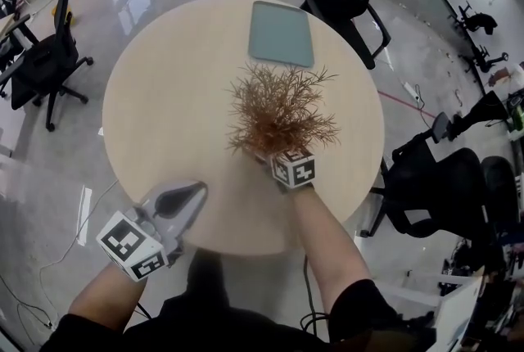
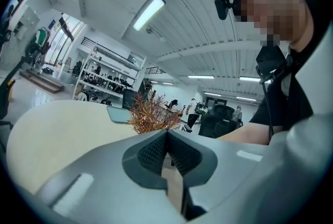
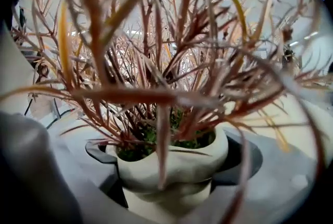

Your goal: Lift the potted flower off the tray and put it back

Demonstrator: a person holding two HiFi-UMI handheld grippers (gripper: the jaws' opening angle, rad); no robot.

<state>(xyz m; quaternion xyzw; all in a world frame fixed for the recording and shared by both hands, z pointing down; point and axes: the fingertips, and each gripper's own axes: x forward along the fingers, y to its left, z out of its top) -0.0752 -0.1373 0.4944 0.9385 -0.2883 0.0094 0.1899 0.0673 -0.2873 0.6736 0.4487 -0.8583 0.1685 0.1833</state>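
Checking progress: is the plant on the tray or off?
Off: the plant is over bare table, clear of the tray beyond it.

No word, number, brand or sign can be read in any view. The left gripper [image 1: 192,191] and the right gripper [image 1: 270,154] each carry a cube with black-and-white square markers, and these patterns have no letters or digits. The things on the far shelves [image 2: 106,79] are too small to read.
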